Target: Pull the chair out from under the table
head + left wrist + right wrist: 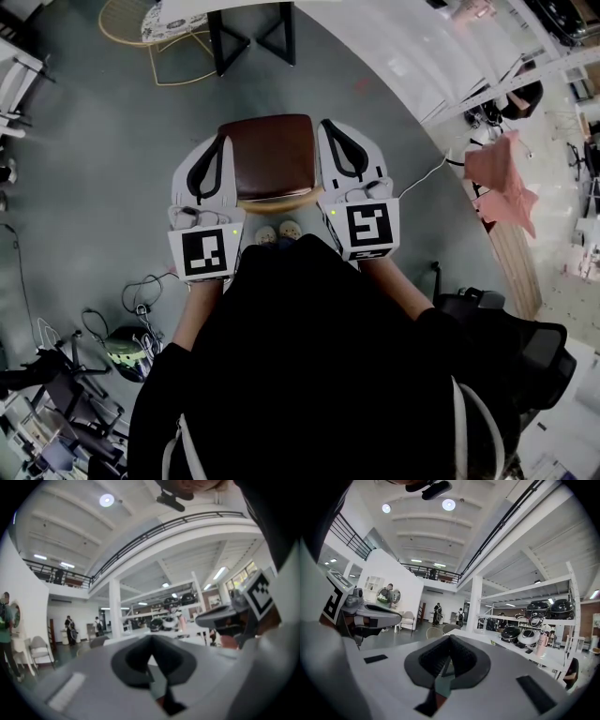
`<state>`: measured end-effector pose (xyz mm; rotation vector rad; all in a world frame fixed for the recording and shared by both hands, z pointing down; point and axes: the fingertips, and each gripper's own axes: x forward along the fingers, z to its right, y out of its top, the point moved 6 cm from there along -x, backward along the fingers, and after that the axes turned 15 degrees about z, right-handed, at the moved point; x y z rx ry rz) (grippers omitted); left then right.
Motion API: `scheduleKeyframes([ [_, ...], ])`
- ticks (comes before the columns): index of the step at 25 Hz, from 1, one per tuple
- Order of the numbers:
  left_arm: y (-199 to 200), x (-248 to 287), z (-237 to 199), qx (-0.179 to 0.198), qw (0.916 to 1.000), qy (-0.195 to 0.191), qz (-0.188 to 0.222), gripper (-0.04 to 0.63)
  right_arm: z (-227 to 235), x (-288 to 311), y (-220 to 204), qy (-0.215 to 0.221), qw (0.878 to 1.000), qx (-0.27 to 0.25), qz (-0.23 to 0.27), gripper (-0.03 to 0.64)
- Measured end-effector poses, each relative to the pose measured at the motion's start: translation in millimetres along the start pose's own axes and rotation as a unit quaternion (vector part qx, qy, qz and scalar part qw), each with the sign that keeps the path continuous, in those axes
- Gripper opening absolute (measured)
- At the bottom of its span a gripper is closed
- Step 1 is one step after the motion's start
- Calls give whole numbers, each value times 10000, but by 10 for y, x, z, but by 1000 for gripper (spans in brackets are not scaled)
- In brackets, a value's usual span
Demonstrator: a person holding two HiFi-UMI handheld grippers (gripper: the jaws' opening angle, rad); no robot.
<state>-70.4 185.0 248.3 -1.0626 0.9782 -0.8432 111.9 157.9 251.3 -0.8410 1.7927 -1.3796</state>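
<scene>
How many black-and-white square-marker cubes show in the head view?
2. One white marker cube sits at the back of the left gripper, left of the brown padded chair seat; the other sits at the back of the right gripper, right of it. None seems hidden.

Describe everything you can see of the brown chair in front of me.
The chair has a squarish dark-brown padded seat, leather-like, round-cornered, on a paler wooden rim. Its legs are hidden; no backrest shows. It stands on the grey floor, clear of the black-legged table beyond. The shut left gripper and right gripper flank its sides; contact is unclear. The person's shoes are at its near edge.
</scene>
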Motion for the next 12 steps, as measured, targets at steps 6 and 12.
scheduleKeyframes([
  [6,-24,-28,20,33,10000,-40,-23,8,-9,-45,-11,-51,10000,-1,-28,20],
  [12,-26,-55,29,15,10000,-43,-32,8,-22,-76,-19,-101,9999,34,-72,20],
])
